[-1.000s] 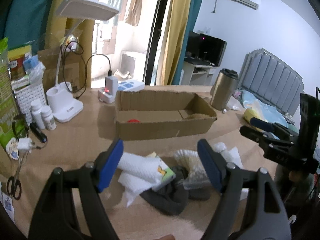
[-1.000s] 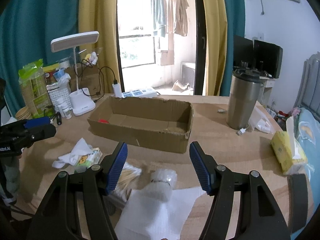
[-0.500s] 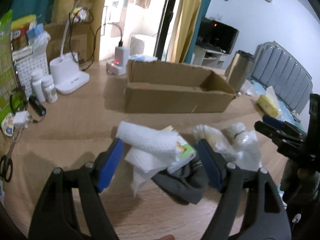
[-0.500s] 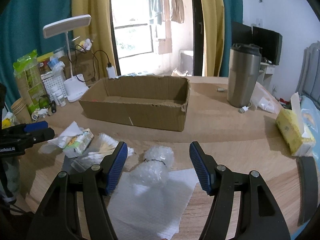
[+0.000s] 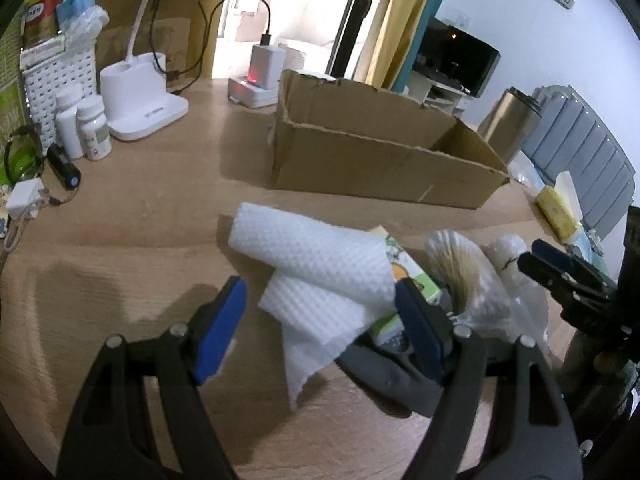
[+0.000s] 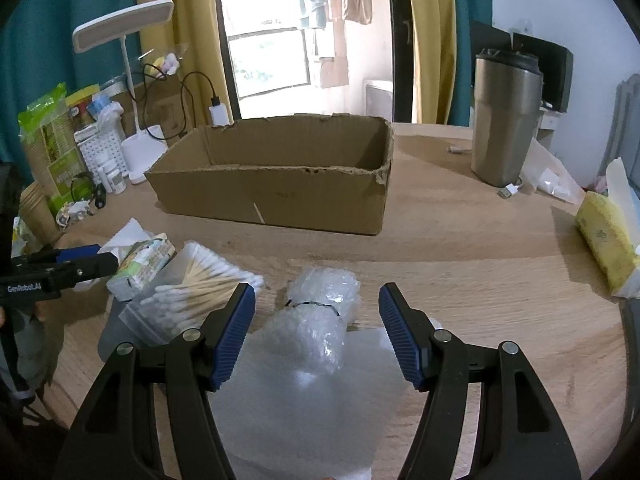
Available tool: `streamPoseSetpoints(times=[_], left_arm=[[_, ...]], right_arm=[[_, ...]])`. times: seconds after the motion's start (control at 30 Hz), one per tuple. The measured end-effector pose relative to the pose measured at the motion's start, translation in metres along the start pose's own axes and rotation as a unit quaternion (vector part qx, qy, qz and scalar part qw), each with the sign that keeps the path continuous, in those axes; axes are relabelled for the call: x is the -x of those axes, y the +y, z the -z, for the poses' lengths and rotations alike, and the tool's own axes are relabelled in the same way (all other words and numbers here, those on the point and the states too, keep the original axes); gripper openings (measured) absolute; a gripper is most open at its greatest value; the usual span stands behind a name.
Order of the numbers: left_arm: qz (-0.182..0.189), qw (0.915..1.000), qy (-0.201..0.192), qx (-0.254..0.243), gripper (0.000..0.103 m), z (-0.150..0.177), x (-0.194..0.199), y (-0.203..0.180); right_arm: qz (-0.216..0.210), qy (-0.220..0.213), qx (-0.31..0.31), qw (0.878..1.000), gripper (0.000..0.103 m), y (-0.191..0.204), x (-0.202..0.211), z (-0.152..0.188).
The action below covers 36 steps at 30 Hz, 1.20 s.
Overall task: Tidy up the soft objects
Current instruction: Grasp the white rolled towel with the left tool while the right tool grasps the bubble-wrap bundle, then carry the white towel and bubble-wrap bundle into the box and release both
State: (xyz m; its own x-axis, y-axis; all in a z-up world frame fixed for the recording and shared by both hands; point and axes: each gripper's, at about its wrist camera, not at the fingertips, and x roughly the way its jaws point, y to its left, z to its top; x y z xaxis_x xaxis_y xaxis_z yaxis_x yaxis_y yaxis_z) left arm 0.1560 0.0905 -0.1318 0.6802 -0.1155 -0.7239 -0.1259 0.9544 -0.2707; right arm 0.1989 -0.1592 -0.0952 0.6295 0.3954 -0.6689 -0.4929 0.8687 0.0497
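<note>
Left wrist view. The left gripper (image 5: 320, 312) has come down toward the table since a second ago, so the white embossed cloth (image 5: 316, 268) now fills the space between its blue pads (image 5: 222, 324). The jaws stand wide and hold nothing; the far pad overlaps the cloth's edge, though contact cannot be confirmed. The cloth is a loosely rolled, waffle-textured sheet, lying over a small printed tissue pack (image 5: 412, 284) and a dark grey fabric piece (image 5: 384, 372). The open cardboard box (image 5: 376, 152), with torn corrugated rims, sits well beyond. The descent suggests a grasp on the cloth is about to begin.

Right wrist view. The right gripper (image 6: 316, 336) has likewise lowered; the bubble wrap bundle (image 6: 316, 320) has drawn closer and sits between its ribbed pads, untouched. Jaws wide apart, empty. The bundle is translucent, knobbly, cinched by a dark tie, resting on a thin white foam sheet (image 6: 296, 420). A clear bag of cotton swabs (image 6: 192, 292) with wooden stems lies just beside it. No soft item can be seen in the box, though its floor is mostly hidden, so sorting appears barely started.
</note>
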Motion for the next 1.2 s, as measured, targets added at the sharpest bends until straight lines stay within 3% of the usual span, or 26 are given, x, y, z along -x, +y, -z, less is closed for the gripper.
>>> streamPoseSetpoints(times=[0.2,0.23,0.27,0.3,0.5,0.6,0.63,0.87,1.2], left_arm=[[0.020,0.9998,0.001,0.002,0.076,0.000,-0.003,0.001],[0.024,0.9997,0.001,0.002,0.073,0.000,-0.003,0.001],[0.026,0.9997,0.002,0.001,0.060,0.000,-0.003,0.001],[0.025,0.9997,0.002,-0.003,0.055,0.000,-0.004,0.000],[0.035,0.9993,-0.003,-0.015,0.036,0.001,-0.002,-0.004],[0.037,0.9991,-0.008,-0.021,0.025,0.002,0.000,-0.006],[0.038,0.9990,-0.009,-0.022,0.024,0.002,0.001,-0.007],[0.048,0.9979,-0.029,-0.032,0.021,0.001,0.014,-0.010],[0.045,0.9973,-0.049,-0.032,0.021,-0.004,0.030,-0.007]], right_arm=[[-0.004,0.010,-0.007,1.000,0.068,-0.001,-0.008,-0.001],[-0.003,0.012,-0.007,1.000,0.068,-0.001,-0.009,-0.001],[-0.003,0.013,-0.006,1.000,0.068,-0.001,-0.010,0.000],[-0.003,0.014,-0.006,1.000,0.068,0.000,-0.011,0.000],[-0.008,0.030,-0.003,1.000,0.068,0.002,-0.016,0.001],[-0.011,0.035,0.002,0.999,0.060,0.003,-0.018,0.001],[-0.011,0.036,0.004,0.999,0.054,0.004,-0.019,0.001],[-0.011,0.040,0.015,0.999,0.046,0.007,-0.021,0.002],[-0.018,0.023,0.018,0.999,0.044,0.010,-0.013,0.002]])
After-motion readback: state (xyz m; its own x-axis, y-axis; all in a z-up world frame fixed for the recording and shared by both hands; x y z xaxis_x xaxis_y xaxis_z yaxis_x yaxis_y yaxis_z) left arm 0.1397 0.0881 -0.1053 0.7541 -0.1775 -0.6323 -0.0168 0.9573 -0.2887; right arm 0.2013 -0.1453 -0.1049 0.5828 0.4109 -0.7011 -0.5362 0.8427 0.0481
